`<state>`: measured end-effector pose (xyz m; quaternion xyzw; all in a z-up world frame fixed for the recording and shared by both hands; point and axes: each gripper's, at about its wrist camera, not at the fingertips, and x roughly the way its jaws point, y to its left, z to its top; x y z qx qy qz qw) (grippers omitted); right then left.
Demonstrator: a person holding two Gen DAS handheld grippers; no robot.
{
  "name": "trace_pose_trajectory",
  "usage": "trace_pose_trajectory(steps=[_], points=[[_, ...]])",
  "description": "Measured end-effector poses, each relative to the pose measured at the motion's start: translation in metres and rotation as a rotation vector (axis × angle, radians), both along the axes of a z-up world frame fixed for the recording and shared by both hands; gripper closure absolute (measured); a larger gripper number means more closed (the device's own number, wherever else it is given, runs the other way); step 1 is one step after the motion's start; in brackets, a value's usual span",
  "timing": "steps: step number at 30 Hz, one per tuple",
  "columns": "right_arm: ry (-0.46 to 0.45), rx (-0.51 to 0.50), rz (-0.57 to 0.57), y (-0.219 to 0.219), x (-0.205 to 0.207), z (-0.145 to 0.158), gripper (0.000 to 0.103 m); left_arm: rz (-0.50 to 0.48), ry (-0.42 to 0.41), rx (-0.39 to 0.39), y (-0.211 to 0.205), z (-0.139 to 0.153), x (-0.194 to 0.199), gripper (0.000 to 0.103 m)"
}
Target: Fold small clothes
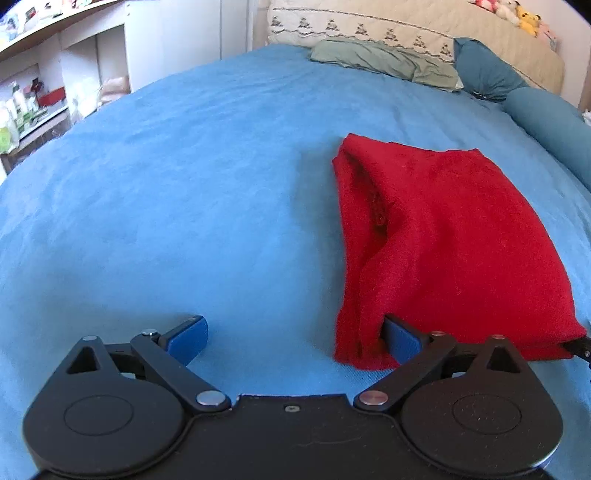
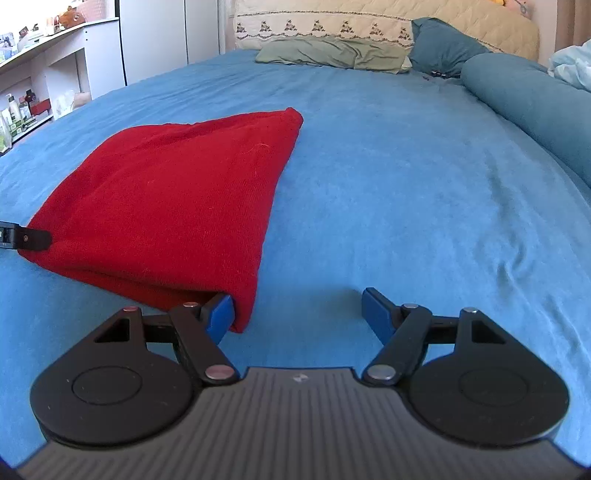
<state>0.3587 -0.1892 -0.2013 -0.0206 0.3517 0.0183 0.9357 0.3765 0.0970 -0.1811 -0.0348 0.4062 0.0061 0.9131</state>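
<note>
A red knitted garment (image 1: 443, 240) lies folded on the blue bedsheet (image 1: 166, 203). My left gripper (image 1: 295, 336) stands wide open at the garment's near left corner. Its right finger (image 1: 400, 339) is tucked under the cloth edge, and its left finger (image 1: 190, 334) rests over bare sheet. In the right wrist view the same garment (image 2: 166, 206) fills the left half. My right gripper (image 2: 299, 312) is open at the near right corner, with its left finger (image 2: 221, 314) under the cloth and its right finger (image 2: 376, 312) on the sheet. Neither pair of pads presses the cloth.
Pillows (image 2: 332, 51) and a quilted headboard (image 2: 461, 22) stand at the far end of the bed. A teal bolster (image 2: 528, 107) lies along the right side. White shelves (image 1: 44, 92) with bottles stand beyond the bed's left edge. Plush toys (image 1: 517, 14) sit on the headboard.
</note>
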Motion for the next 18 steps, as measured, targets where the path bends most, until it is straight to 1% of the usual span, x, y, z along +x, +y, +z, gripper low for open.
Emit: trace_pose_trajectory(steps=[2, 3, 4, 5, 7, 9, 10, 11, 13, 14, 15, 18], points=[[0.015, -0.004, 0.024, -0.001, 0.0, 0.002, 0.014, 0.018, 0.013, -0.014, 0.003, 0.004, -0.006, 0.001], [0.03, -0.007, 0.038, -0.002, -0.001, 0.004, 0.013, 0.021, 0.026, -0.014, 0.004, 0.009, -0.009, 0.002], [0.046, -0.014, 0.05, -0.003, -0.003, 0.008, 0.013, 0.022, 0.024, -0.021, 0.006, 0.016, -0.012, 0.004], [0.049, -0.02, 0.063, -0.004, -0.004, 0.012, 0.013, 0.018, -0.002, -0.027, 0.005, 0.025, -0.016, 0.003], [0.034, -0.027, 0.096, -0.008, -0.012, 0.023, 0.012, -0.034, -0.076, -0.016, -0.003, 0.046, -0.018, 0.002], [0.011, -0.016, 0.112, -0.011, -0.016, 0.035, 0.011, -0.072, -0.12, 0.003, -0.014, 0.06, -0.006, 0.0], [0.0, -0.003, 0.112, -0.013, -0.015, 0.041, 0.01, -0.084, -0.118, 0.008, -0.019, 0.062, 0.004, 0.0], [-0.008, 0.015, 0.111, -0.014, -0.012, 0.046, 0.006, -0.095, -0.113, 0.008, -0.023, 0.061, 0.016, 0.0], [-0.006, 0.079, 0.123, -0.016, 0.002, 0.054, 0.002, -0.122, -0.091, -0.001, -0.03, 0.055, 0.042, 0.001], [0.004, 0.115, 0.135, -0.016, 0.011, 0.057, 0.002, -0.141, -0.077, -0.006, -0.032, 0.051, 0.054, 0.002], [0.02, 0.159, 0.151, -0.017, 0.022, 0.058, 0.002, -0.159, -0.068, -0.018, -0.031, 0.047, 0.062, 0.004], [0.091, 0.259, 0.164, -0.02, 0.059, 0.056, 0.002, -0.219, 0.002, -0.101, -0.022, 0.035, 0.091, 0.005]])
